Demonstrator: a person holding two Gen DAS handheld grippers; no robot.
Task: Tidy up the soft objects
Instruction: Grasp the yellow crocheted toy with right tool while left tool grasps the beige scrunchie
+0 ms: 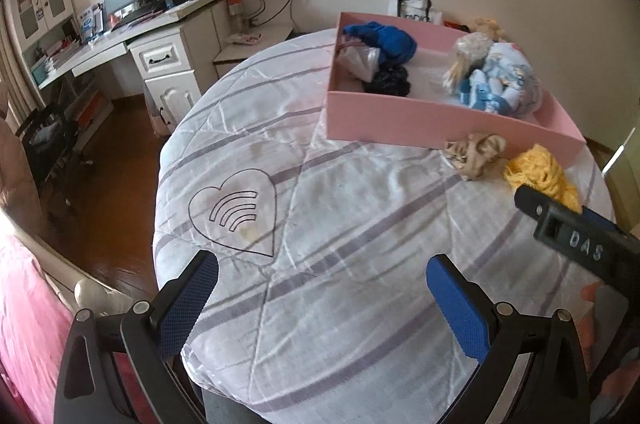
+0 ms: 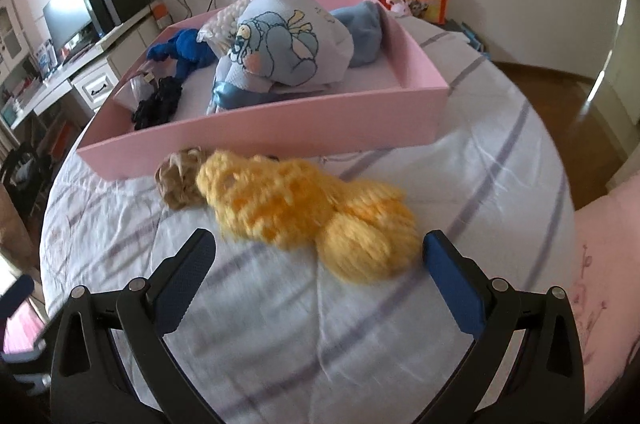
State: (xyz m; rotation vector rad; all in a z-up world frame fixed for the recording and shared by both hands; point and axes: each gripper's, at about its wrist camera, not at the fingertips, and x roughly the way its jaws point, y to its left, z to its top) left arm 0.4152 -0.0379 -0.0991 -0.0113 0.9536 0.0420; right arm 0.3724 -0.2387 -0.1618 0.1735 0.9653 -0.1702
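Bedding fills most of the left wrist view: a white quilt (image 1: 340,224) with grey stripes and a drawn heart in the lower left part. The left gripper (image 1: 322,288) is at the bottom of the frame, its two blue-padded fingers (image 1: 188,300) wide apart and holding nothing, above bare quilt. In the upper right stands a pink box (image 1: 400,119) on the quilt. Inside it, at the left, lie a blue knitted item (image 1: 388,37), a silver pouch (image 1: 360,61) and a black scrunchie (image 1: 388,81); at the right lies a light blue printed cloth bundle (image 1: 500,79). Just in front of the box wall, at the right, a beige scrunchie (image 1: 474,151) and a yellow knitted item (image 1: 540,173) lie on the quilt, close beside each other. Part of the right gripper (image 1: 568,224) enters from the right edge, in front of the yellow item. A white desk (image 1: 120,43) with a monitor is in the upper left.

In the right wrist view, the right gripper (image 2: 318,256) is at the bottom, fingers (image 2: 454,284) spread wide and empty. The yellow knitted item (image 2: 304,207) lies in the middle of the frame, its near end close to the right finger; I cannot tell if they touch. The beige scrunchie (image 2: 178,183) touches its left end. Behind them stands the pink box (image 2: 260,135), with the printed cloth bundle (image 2: 284,51), the blue knitted item (image 2: 188,49) and the black scrunchie (image 2: 158,103) inside.
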